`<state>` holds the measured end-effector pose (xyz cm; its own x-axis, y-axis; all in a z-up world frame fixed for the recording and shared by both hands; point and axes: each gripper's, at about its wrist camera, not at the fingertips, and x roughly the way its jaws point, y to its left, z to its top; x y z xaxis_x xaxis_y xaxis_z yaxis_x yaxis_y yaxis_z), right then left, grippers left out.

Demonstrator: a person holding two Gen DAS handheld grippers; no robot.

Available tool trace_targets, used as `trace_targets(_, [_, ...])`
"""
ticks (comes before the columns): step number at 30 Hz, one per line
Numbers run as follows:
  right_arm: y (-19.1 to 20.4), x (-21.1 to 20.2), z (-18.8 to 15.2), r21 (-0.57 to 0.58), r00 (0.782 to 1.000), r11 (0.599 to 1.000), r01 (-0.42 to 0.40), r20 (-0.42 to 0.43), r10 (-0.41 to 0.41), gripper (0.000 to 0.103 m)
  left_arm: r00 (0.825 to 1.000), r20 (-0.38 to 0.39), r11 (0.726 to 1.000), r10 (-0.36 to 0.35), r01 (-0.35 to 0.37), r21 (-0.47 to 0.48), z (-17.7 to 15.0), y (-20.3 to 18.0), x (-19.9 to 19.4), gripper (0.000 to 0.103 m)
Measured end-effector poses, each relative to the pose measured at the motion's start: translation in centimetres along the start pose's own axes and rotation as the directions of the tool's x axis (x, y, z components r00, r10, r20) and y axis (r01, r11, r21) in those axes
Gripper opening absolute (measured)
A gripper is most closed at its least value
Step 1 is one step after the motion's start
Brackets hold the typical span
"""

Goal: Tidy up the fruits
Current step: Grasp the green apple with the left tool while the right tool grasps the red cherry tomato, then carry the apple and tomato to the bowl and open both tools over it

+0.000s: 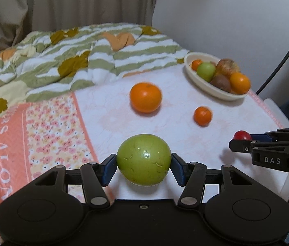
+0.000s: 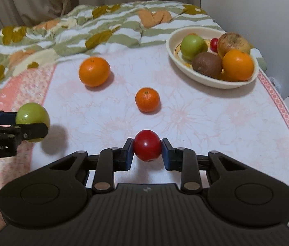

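My left gripper (image 1: 144,165) is shut on a green apple (image 1: 144,160) and holds it above the table; it also shows in the right wrist view (image 2: 32,119). My right gripper (image 2: 147,149) is shut on a small red fruit (image 2: 147,145), also seen in the left wrist view (image 1: 242,135). A large orange (image 2: 94,71) and a small mandarin (image 2: 147,99) lie loose on the cloth. A cream oval bowl (image 2: 205,80) at the far right holds a green apple (image 2: 193,47), a kiwi (image 2: 206,64), an orange (image 2: 238,65), a brownish fruit (image 2: 233,42) and a small red fruit (image 2: 214,43).
The table has a white floral cloth (image 2: 195,123) with a pink border. A striped flowered quilt (image 2: 83,30) lies bunched along the far side. Curtains and a white wall stand behind. A dark cable (image 1: 277,67) hangs at the right.
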<state>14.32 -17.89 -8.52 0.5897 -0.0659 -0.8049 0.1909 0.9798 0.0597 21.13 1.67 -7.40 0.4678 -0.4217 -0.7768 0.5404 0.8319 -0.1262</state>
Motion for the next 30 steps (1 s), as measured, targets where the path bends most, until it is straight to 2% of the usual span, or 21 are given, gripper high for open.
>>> trace_targets(6, [-2.5, -3.1, 0.5, -0.01, 0.998, 0.999, -0.04, 0.05, 0.041, 0.044, 0.998, 0.068, 1.0, 0.017, -0.016, -0.023, 0.9, -3.5, -2.3, 0.061])
trace_targets(15, [-8.4, -7.0, 1.9, -0.105, 0.989, 0.989, -0.105, 0.095, 0.115, 0.044, 0.985, 0.154, 0.994, 0.08, -0.068, -0.08, 3.0, -10.6, -3.8, 0.061])
trace_targets(22, [-14.1, -8.7, 4.3, -0.158, 0.976, 0.978, -0.138, 0.144, 0.161, 0.044, 0.97, 0.195, 0.983, 0.144, -0.117, -0.141, 5.1, -15.3, -3.4, 0.061])
trace_targets(30, [-19.4, -8.2, 7.2, -0.213, 0.97, 0.966, -0.146, 0.163, 0.183, 0.044, 0.96, 0.209, 0.972, 0.186, -0.149, -0.18, 7.9, -18.8, -1.6, 0.061])
